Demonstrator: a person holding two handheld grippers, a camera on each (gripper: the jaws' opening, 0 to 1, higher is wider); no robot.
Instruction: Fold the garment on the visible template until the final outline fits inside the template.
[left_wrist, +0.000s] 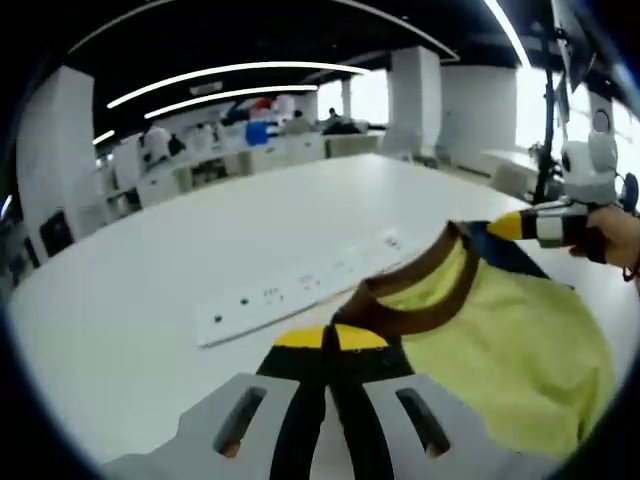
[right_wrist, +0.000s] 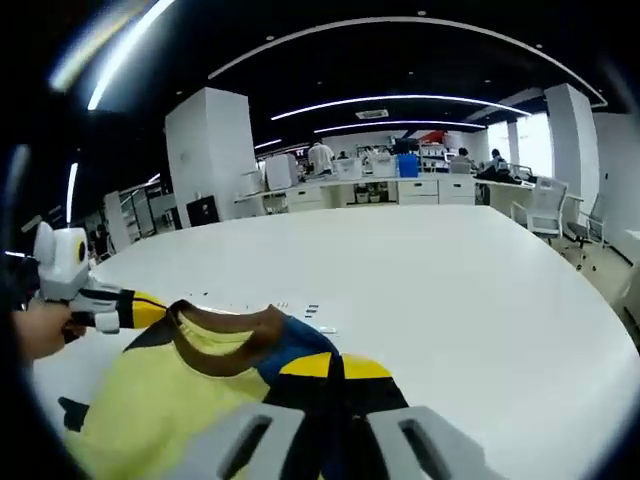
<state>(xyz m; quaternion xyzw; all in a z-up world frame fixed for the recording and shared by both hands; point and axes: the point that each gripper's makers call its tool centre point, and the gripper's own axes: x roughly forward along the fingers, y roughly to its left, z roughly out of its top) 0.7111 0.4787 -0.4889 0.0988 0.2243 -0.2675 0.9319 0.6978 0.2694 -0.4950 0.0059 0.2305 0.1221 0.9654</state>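
Note:
A yellow garment with a brown collar and blue shoulder patches lies on the white table, lifted at the neck end. My left gripper is shut on its edge beside the collar. My right gripper, held by a hand, pinches the far blue shoulder. In the right gripper view the right gripper is shut on the blue shoulder, and the left gripper holds the garment on the other side of the collar.
A long white strip with small marks lies on the table just beyond the collar; part of this strip shows behind the garment. Office desks, chairs and a white pillar stand far behind the table, and people are there too.

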